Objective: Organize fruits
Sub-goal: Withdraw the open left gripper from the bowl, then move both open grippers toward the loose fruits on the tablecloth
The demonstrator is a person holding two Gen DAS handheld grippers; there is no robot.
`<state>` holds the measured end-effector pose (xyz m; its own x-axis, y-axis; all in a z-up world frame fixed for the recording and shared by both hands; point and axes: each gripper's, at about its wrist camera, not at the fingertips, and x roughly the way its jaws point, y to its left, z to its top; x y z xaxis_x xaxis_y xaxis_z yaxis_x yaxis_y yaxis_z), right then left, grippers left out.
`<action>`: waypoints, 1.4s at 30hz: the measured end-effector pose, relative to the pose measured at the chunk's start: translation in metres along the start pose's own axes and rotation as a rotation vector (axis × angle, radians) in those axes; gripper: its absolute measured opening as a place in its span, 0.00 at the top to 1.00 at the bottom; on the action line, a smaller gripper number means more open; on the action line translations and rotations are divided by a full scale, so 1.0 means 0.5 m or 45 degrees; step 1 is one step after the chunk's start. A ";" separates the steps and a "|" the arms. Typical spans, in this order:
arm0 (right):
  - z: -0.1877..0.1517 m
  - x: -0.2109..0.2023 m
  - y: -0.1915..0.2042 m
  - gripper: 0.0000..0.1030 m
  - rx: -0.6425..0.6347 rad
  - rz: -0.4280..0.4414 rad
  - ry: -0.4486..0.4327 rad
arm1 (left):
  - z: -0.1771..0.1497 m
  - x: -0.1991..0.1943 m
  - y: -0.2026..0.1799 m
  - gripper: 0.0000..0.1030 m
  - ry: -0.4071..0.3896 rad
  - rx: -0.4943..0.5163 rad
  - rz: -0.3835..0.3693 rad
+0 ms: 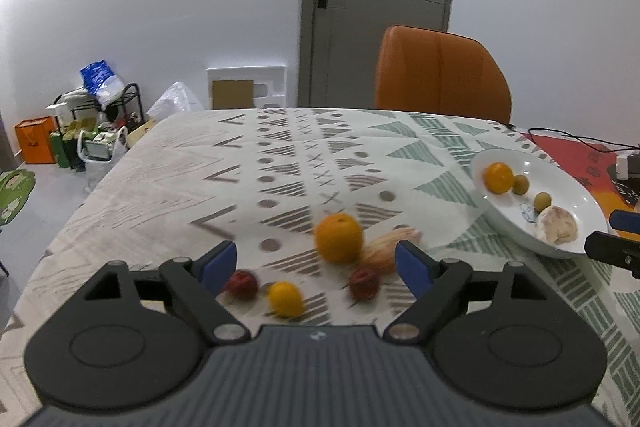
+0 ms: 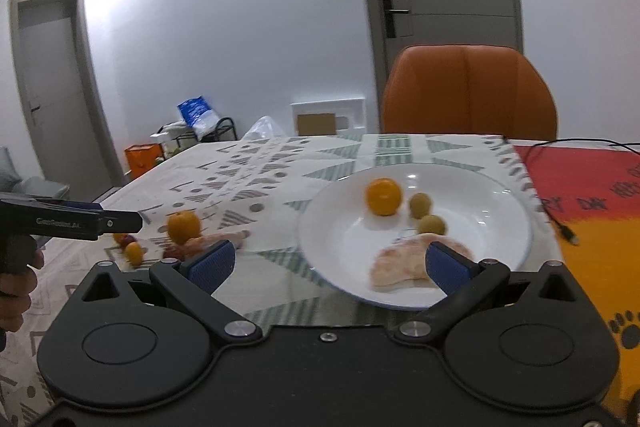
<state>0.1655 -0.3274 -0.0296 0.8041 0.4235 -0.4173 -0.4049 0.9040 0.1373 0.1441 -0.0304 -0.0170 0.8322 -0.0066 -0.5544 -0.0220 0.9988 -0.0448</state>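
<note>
The left gripper [image 1: 316, 267], jaws wide and empty, nears the loose fruit on the tablecloth [image 1: 160, 179], the large orange [image 1: 339, 237] likeliest next for the white plate [image 1: 576, 187], over whose near rim the right gripper [image 2: 328, 263] hovers, likewise wide and empty.

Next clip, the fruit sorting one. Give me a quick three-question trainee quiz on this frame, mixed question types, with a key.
1. True or false: the white plate holds exactly four pieces of fruit.
2. Which piece lies nearest the right gripper? A) peeled pomelo segment B) large orange C) red fruit
3. Fill in: the left gripper is ____, with nothing gripped.

Key: 1 true; 2 A; 3 open.
</note>
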 end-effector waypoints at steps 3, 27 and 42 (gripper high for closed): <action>0.001 0.008 0.024 0.00 -0.018 0.021 0.012 | -0.011 -0.010 0.023 0.18 0.000 -0.020 0.011; 0.009 0.136 0.206 0.01 -0.207 0.220 0.143 | -0.061 -0.025 0.151 0.29 0.008 -0.169 0.003; -0.006 0.221 0.255 0.52 -0.240 0.285 0.270 | -0.069 -0.001 0.179 0.50 0.042 -0.217 -0.037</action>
<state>0.2012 -0.1655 -0.0608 0.5862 0.5702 -0.5755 -0.6497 0.7553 0.0865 0.1226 0.0573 -0.0494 0.8152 -0.0394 -0.5779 -0.0943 0.9753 -0.1995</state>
